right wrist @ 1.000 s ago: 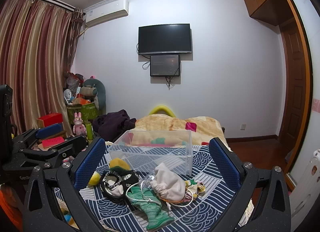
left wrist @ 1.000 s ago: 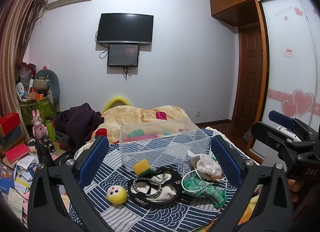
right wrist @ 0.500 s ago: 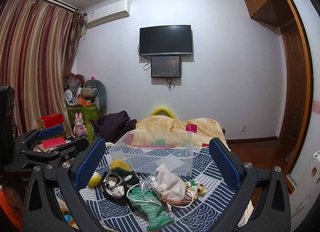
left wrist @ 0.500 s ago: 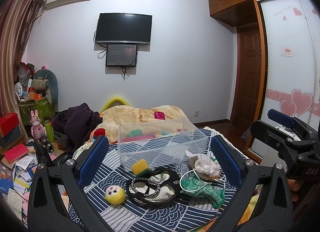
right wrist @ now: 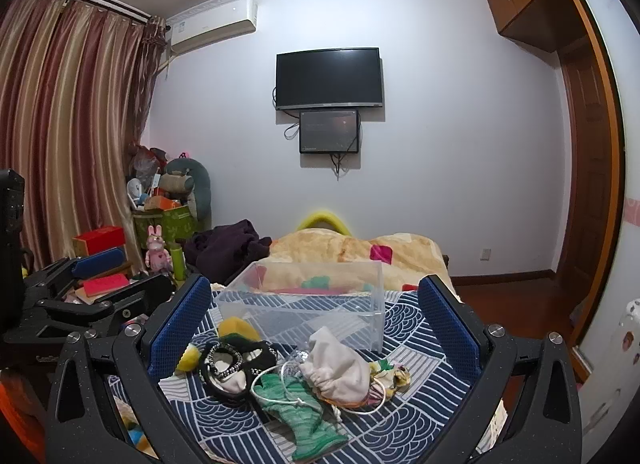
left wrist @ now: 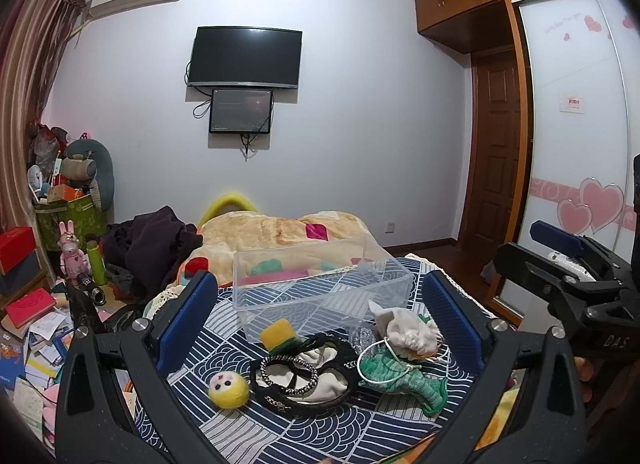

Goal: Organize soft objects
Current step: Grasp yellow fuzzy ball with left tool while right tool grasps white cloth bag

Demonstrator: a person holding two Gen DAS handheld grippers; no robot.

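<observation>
A clear plastic bin (left wrist: 320, 284) (right wrist: 304, 304) stands empty on the blue patterned cloth (left wrist: 320, 424). In front of it lie a yellow-green sponge (left wrist: 278, 335), a yellow plush ball with a face (left wrist: 228, 387), a black-and-cream bra with beaded bands (left wrist: 304, 378) (right wrist: 234, 364), a green knit sock (left wrist: 404, 380) (right wrist: 304, 408) and a white drawstring pouch (left wrist: 406, 334) (right wrist: 338, 368). My left gripper (left wrist: 320, 316) is open and empty above them. My right gripper (right wrist: 316, 324) is open and empty too; it also shows at the right edge of the left wrist view (left wrist: 568, 280).
A beige blanket (left wrist: 280, 228) and dark clothes (left wrist: 156, 240) lie on the bed behind the bin. Books, boxes and toys (left wrist: 36, 304) clutter the left side. A wardrobe (left wrist: 580, 144) and door (left wrist: 496, 152) stand at the right.
Both grippers have shifted slightly, so the view drifts a little. The objects on the cloth have not moved, and both grippers stay open.
</observation>
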